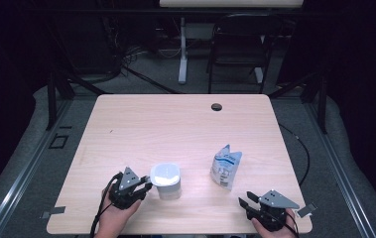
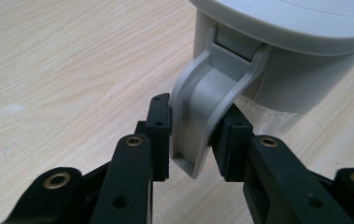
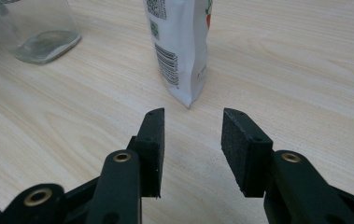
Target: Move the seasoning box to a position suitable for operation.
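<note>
A clear container with a white lid (image 1: 165,179) stands near the table's front edge, left of centre. Its grey handle (image 2: 202,107) sits between the pads of my left gripper (image 2: 191,140), which press on it from both sides. From above, my left gripper (image 1: 147,187) is just left of the container. A white and blue pouch (image 1: 226,167) stands upright to the right. My right gripper (image 1: 246,199) rests near the front right corner, open and holding nothing. In the right gripper view its jaws (image 3: 191,135) point at the pouch (image 3: 179,46), a short way off.
The wooden table (image 1: 175,124) has a dark cable hole (image 1: 217,106) near its far edge. A black chair (image 1: 237,44) and a white desk leg (image 1: 182,49) stand on the floor beyond. The container's glass base (image 3: 34,28) shows at the upper left of the right gripper view.
</note>
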`<state>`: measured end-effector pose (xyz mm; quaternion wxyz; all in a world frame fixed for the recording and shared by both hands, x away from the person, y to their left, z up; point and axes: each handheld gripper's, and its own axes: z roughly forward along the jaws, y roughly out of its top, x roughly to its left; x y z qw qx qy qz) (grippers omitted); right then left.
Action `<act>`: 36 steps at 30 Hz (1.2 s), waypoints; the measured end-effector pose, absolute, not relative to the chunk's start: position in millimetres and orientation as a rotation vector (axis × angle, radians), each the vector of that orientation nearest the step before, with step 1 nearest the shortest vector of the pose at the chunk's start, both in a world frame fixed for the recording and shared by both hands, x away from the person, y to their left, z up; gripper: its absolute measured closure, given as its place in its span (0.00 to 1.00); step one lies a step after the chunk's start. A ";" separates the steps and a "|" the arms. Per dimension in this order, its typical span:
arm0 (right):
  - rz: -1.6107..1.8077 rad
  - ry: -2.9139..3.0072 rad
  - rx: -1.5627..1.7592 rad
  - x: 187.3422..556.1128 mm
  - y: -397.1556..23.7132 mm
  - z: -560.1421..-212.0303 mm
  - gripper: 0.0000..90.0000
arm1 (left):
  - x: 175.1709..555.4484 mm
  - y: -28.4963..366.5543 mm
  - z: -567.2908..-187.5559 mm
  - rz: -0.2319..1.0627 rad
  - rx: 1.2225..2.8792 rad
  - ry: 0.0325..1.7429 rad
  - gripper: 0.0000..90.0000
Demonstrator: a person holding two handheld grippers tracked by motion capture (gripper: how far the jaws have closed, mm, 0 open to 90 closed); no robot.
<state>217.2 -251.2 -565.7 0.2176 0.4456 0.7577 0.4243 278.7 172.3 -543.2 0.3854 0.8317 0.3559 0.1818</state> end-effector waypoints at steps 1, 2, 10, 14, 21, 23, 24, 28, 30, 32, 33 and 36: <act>1.183 2.098 1.232 217.2 -250.7 -565.9 0.67 | 278.3 171.9 -543.4 0.462 2.117 0.905 0.78; 1.185 2.096 1.233 217.0 -250.3 -565.9 0.68 | 277.8 171.8 -543.3 0.459 2.119 0.901 0.78; 1.161 2.101 1.222 216.2 -248.1 -563.9 0.67 | 271.5 168.0 -543.4 0.447 2.126 0.874 0.78; 1.162 2.090 1.232 216.2 -245.7 -564.5 0.66 | 270.1 165.9 -543.5 0.438 2.132 0.853 0.78; 1.161 2.096 1.237 216.4 -246.2 -564.0 0.69 | 269.8 166.1 -543.5 0.425 2.141 0.835 0.78; 1.167 2.098 1.240 216.7 -246.0 -563.4 0.69 | 269.4 165.4 -543.8 0.417 2.141 0.827 0.78; 1.170 2.099 1.237 216.5 -245.6 -563.4 0.69 | 269.2 164.9 -543.7 0.413 2.143 0.821 0.78; 1.218 2.118 1.199 215.7 -243.4 -562.3 0.69 | 269.6 164.1 -544.0 0.404 2.145 0.811 0.78; 1.225 2.121 1.185 214.6 -241.9 -561.9 0.69 | 270.9 164.9 -544.1 0.400 2.143 0.812 0.78; 1.223 2.132 1.180 213.6 -240.5 -561.8 0.69 | 271.0 164.9 -544.1 0.398 2.142 0.815 0.78; 1.223 2.129 1.177 213.2 -239.5 -562.0 0.69 | 271.1 165.0 -543.8 0.393 2.142 0.818 0.77; 1.220 2.128 1.165 212.6 -238.3 -561.2 0.70 | 271.6 166.1 -543.7 0.377 2.129 0.828 0.77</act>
